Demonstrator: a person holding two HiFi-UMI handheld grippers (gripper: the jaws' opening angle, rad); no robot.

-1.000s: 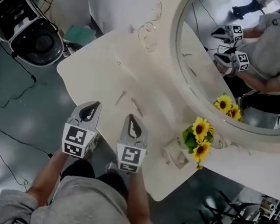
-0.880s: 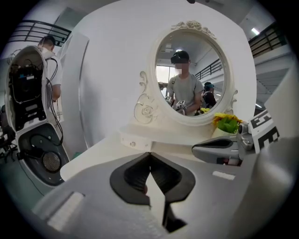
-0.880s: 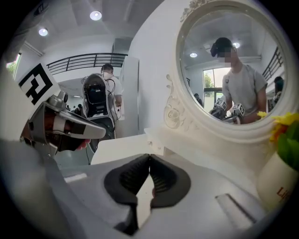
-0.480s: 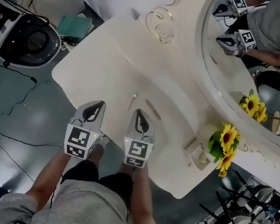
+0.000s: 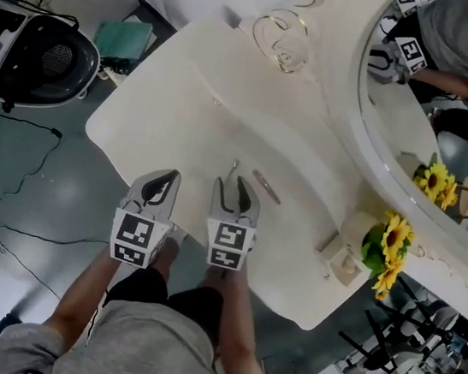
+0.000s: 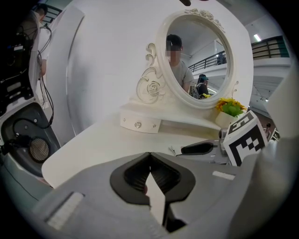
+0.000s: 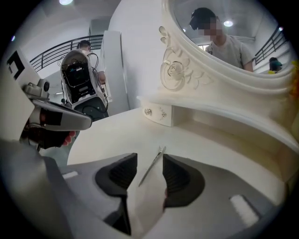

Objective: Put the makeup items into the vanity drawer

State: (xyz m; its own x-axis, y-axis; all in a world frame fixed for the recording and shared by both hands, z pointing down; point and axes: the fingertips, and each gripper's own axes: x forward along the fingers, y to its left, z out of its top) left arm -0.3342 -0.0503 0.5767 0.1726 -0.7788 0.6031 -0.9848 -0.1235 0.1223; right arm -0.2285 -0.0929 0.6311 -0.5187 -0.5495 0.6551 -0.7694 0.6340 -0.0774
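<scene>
A thin silver makeup tool [image 5: 232,173] [image 7: 152,168] lies on the white vanity top [image 5: 182,123]. My right gripper [image 5: 235,192] [image 7: 149,161] stands over its near end; its jaws have just been opening and now straddle the tool without pressing on it. A slim pinkish stick [image 5: 266,186] lies just right of it. My left gripper [image 5: 159,187] [image 6: 150,154] is shut and empty over the table's near edge, to the left of the right one. The small vanity drawer [image 6: 140,123] [image 7: 159,113] with its knobs sits closed below the mirror's scrolled base.
A big oval mirror [image 5: 456,83] stands along the table's far side. A pot of yellow sunflowers [image 5: 377,245] [image 6: 229,109] sits at the right end. On the floor to the left are a black device [image 5: 27,58] and loose cables.
Both grippers have come down and forward over the table. The right gripper's jaws, shut before, now stand apart around the silver tool. The left gripper stays shut.
</scene>
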